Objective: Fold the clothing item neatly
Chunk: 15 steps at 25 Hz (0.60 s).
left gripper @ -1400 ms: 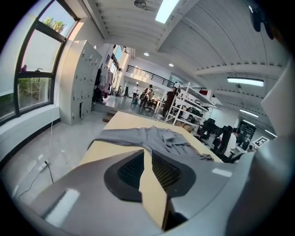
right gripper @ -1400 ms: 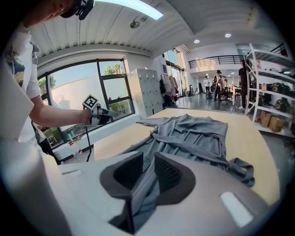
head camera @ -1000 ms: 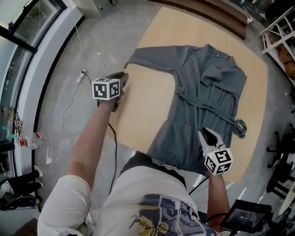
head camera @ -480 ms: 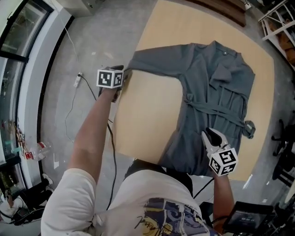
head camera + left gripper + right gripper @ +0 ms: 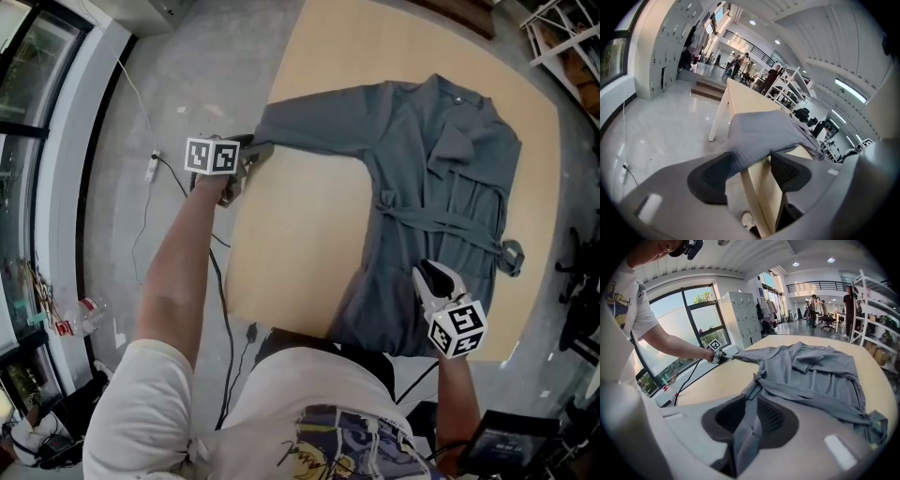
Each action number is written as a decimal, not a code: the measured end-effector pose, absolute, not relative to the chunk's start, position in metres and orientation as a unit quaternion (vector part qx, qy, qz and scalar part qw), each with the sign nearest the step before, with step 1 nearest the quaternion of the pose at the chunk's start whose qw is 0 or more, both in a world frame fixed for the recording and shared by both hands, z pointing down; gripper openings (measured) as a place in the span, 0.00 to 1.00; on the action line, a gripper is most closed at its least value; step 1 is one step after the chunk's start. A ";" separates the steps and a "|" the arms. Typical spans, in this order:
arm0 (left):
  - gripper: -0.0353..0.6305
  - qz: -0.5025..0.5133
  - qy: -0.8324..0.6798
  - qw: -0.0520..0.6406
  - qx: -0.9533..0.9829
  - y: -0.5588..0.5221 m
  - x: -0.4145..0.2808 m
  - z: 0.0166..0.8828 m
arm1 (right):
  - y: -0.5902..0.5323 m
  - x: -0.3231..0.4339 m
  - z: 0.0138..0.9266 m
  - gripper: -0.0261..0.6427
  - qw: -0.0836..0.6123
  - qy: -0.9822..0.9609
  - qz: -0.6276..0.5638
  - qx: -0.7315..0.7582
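From the head view, a grey long-sleeved cloth garment (image 5: 441, 187) lies spread flat on a pale wooden worktop (image 5: 300, 253), its belt tied across the waist and one sleeve stretched towards the worktop's left edge. The left tongs (image 5: 253, 155) sit at that sleeve's cuff, right at the edge. The right tongs (image 5: 427, 274) are on the garment's lower hem at the near edge. A white cable (image 5: 150, 169) trails over the grey floor (image 5: 122, 94) beside the worktop.

In the left gripper view, the left tongs (image 5: 750, 168) stand released, their jaws having just been opening. The cuff (image 5: 759, 133) droops over the worktop's edge (image 5: 759, 201) between them. It rests against the left pad, while the right pad stands clear of the cloth.

In the right gripper view, the right tongs (image 5: 752, 416) are clenched on a fold of the hem (the cloth runs straight up between the pads). The rest of the garment (image 5: 811, 366) lies flat on the worktop (image 5: 712, 376) beyond. The person's bare arm (image 5: 670, 345) reaches to the far sleeve.
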<state>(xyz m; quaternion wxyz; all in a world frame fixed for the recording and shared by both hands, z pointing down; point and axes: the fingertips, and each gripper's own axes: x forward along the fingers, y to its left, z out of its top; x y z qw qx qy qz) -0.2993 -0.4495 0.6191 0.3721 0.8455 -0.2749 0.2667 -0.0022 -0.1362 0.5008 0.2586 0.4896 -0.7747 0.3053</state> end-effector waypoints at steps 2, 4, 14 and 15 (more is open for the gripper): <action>0.42 0.259 -0.260 0.385 0.847 -0.446 -0.295 0.619 | -0.136 -0.001 0.502 0.14 0.257 -0.773 0.307 0.492; 0.41 0.255 -0.259 0.387 0.847 -0.446 -0.295 0.618 | -0.136 -0.001 0.503 0.14 0.256 -0.772 0.309 0.494; 0.12 0.267 -0.314 0.322 0.853 -0.463 -0.314 0.596 | -0.131 0.005 0.506 0.14 0.248 -0.767 0.314 0.503; 0.11 0.268 -0.316 0.315 0.854 -0.464 -0.314 0.592 | -0.131 0.006 0.506 0.14 0.246 -0.766 0.314 0.504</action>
